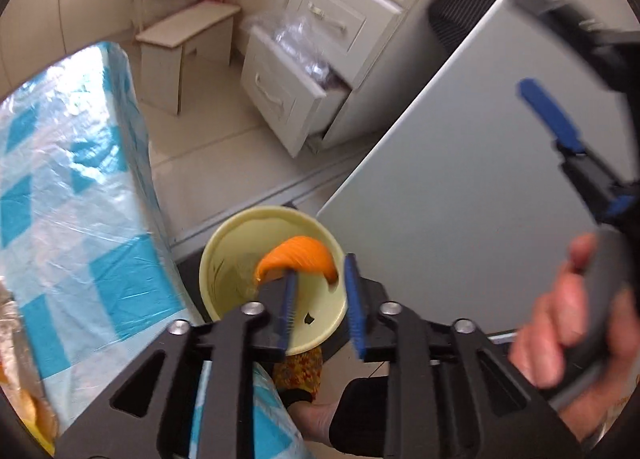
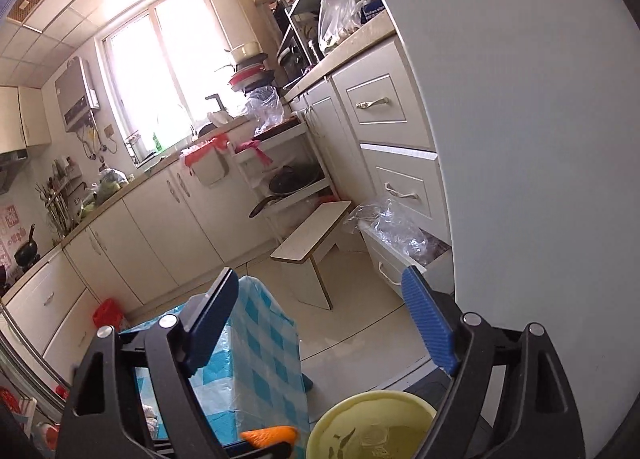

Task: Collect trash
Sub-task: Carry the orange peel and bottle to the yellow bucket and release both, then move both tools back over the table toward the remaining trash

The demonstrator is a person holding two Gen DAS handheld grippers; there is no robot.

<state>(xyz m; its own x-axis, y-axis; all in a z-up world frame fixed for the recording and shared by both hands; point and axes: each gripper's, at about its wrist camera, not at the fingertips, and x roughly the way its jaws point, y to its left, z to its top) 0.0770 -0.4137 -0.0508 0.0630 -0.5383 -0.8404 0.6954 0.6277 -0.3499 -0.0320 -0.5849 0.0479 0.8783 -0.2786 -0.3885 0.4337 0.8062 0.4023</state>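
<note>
A cream-tiled kitchen floor (image 1: 208,163) lies under both views, with pale cabinets along the walls and a bright window (image 2: 160,71) over the far counter.

The left gripper (image 1: 322,299) points steeply down over a pale yellow bin (image 1: 224,259). Its jaws stand partly spread, the blue pads apart, with nothing pressed between them. An orange peel (image 1: 298,255), blurred, sits just ahead of the left pad, over the bin's open mouth; whether it touches that pad cannot be told. A small dark scrap lies on the bin's inner wall.

The right gripper (image 2: 324,323) has its jaws spread wide and empty. In its own view the bin (image 2: 344,419) sits low between the fingers, and the peel (image 2: 268,435) shows at the bottom edge beside a dark finger. From the left wrist view, a hand (image 1: 560,323) grips the right gripper's handle at the right edge.

Beside the bin stands a tabletop (image 1: 80,195) covered in a blue-and-white checked cloth under clear plastic film. To the bin's right rises a grey refrigerator side (image 1: 460,179). Farther off, an open drawer (image 1: 280,91) holds crumpled clear plastic bags, and a small wooden stool (image 2: 312,235) stands on the floor. A box on the upper counter bears small print, too small to read.
</note>
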